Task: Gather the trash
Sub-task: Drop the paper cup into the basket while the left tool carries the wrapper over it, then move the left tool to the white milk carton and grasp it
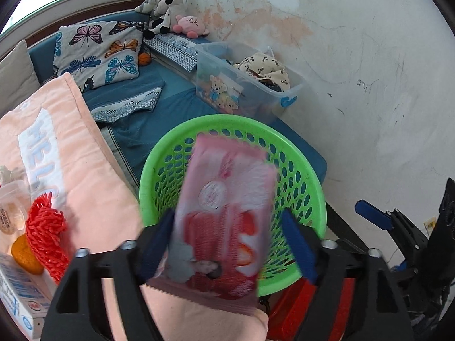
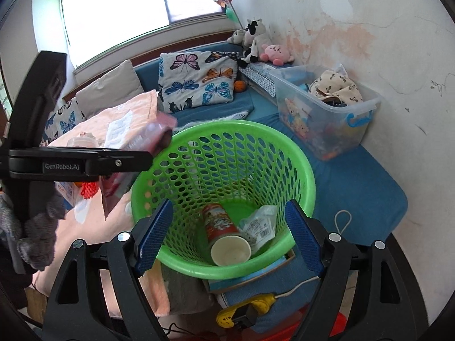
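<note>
Already binned: a red printed paper cup (image 2: 226,237) and a crumpled white plastic packet (image 2: 260,223) lie in the green perforated plastic basket (image 2: 305,167).
Going in now: pink strawberry-print wrapper (image 1: 224,213), blurred, above the basket mouth.
Left hand-held gripper (image 1: 227,244): jaws spread, wrapper loose between them.
Right hand-held gripper (image 2: 227,234): open, empty, astride the basket's near rim.
Left to collect: red mesh net (image 1: 47,234) and clear plastic cup (image 1: 11,209) on the peach blanket (image 1: 93,182), probably.

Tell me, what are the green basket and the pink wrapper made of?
The basket looks like moulded plastic: smooth, slightly shiny, with even rows of oval holes. The wrapper looks like thin glossy plastic film: printed pictures and a zigzag sealed edge, though it is blurred.
</note>
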### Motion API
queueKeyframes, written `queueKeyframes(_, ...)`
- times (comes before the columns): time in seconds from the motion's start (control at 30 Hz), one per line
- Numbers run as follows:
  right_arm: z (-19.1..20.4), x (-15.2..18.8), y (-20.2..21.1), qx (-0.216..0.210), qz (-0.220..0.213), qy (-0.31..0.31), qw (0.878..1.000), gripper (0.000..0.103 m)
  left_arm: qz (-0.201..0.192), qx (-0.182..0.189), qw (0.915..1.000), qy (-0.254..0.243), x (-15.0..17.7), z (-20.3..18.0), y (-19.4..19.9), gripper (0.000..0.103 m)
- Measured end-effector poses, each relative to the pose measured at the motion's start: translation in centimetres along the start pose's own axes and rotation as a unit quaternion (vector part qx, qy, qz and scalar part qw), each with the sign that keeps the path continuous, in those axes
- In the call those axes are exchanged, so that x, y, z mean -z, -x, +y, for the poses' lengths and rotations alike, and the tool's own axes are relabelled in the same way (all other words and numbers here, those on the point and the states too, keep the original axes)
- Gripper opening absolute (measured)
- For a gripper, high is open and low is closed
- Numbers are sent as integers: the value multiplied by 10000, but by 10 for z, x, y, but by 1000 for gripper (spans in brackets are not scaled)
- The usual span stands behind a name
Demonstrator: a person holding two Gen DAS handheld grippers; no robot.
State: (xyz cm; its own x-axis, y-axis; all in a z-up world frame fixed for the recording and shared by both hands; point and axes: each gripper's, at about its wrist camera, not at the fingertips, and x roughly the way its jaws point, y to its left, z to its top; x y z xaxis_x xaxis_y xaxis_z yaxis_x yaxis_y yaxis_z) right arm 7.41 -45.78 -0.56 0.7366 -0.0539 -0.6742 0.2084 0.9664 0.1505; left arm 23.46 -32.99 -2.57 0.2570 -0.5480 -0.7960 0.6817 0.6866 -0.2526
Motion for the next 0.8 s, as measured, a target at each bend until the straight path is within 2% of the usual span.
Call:
queueKeyframes(0.07,1,1,2,-25,-6,-25,10000,81,0,32,10000,2,1,1,-1,80)
queueKeyframes(0.1,1,1,2,-42,-8,-35,10000,81,16,41,10000,23,3,1,-1,85)
queueKeyframes(0.17,2,0,2,-66,-11,-38,10000,81,-24,95,9999,57,5,5,3,86)
queueKeyframes(0.33,10,1,8,-159,-49,3,9999,81,-117,-46,9999,106,14,10,17,86)
queueKeyframes(0.47,19,0,10,-258,-72,57,9996,81,-304,-303,9990,129,27,19,40,86)
queueKeyframes(0.6,32,-2,7,-409,-34,116,9991,81,-434,-534,9970,362,42,41,64,86)
queueKeyframes(0.8,61,-3,2,-615,19,330,9976,81,-631,-1168,9876,834,66,82,98,86)
